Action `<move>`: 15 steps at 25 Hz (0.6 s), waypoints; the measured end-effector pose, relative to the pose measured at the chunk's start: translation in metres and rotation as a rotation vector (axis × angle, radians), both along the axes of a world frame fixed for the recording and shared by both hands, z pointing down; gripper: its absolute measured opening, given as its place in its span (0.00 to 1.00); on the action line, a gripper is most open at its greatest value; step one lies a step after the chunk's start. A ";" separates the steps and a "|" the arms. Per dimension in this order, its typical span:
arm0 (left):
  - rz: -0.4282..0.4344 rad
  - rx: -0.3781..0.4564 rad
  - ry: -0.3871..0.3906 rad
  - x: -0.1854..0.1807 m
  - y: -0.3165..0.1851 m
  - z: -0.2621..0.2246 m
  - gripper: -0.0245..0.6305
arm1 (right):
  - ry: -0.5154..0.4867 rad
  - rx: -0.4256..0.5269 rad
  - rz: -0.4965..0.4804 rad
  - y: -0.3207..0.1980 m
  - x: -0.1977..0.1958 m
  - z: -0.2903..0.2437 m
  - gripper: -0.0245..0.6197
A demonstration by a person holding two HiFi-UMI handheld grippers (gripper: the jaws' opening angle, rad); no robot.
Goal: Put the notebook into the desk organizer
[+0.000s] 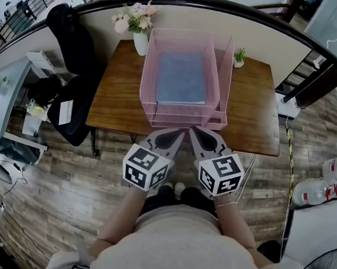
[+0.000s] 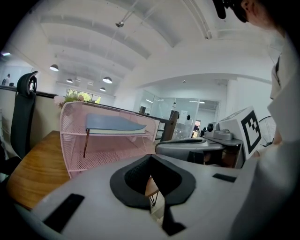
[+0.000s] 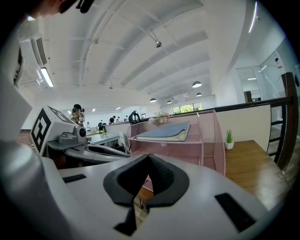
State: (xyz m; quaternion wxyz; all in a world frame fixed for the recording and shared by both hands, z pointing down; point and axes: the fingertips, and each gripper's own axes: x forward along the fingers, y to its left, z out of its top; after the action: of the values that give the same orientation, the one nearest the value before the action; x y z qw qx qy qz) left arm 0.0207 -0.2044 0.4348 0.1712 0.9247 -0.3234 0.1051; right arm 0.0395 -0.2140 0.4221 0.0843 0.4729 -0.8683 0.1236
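Two grippers, head view: the left gripper (image 1: 177,134) and right gripper (image 1: 196,133) are held side by side at the near edge of the table (image 1: 252,108), just in front of the desk organizer (image 1: 153,109).
Notebook, head view: the blue notebook (image 1: 181,78) is seen lying flat on the pink mesh organizer's top tier.
Left gripper view: the jaws are closed together and nothing is held; the notebook (image 2: 115,124) is seen ahead, apart from them.
Right gripper view: the jaws are likewise pressed together, empty; the notebook (image 3: 166,131) is seen on the top tier.
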 end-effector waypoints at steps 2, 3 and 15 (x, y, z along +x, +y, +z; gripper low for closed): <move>0.003 0.002 -0.009 0.001 0.000 0.001 0.05 | 0.002 -0.001 0.000 -0.001 0.001 0.001 0.05; 0.003 0.002 -0.010 0.001 0.001 0.001 0.05 | 0.004 -0.002 -0.002 0.000 0.001 0.001 0.05; -0.025 -0.014 0.012 -0.003 -0.002 0.003 0.05 | 0.010 0.001 -0.008 0.000 -0.001 0.003 0.05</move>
State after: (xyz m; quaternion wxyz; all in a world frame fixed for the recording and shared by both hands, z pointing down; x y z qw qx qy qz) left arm 0.0178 -0.2067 0.4373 0.1812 0.9199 -0.3333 0.0995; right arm 0.0384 -0.2144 0.4247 0.0887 0.4702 -0.8698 0.1204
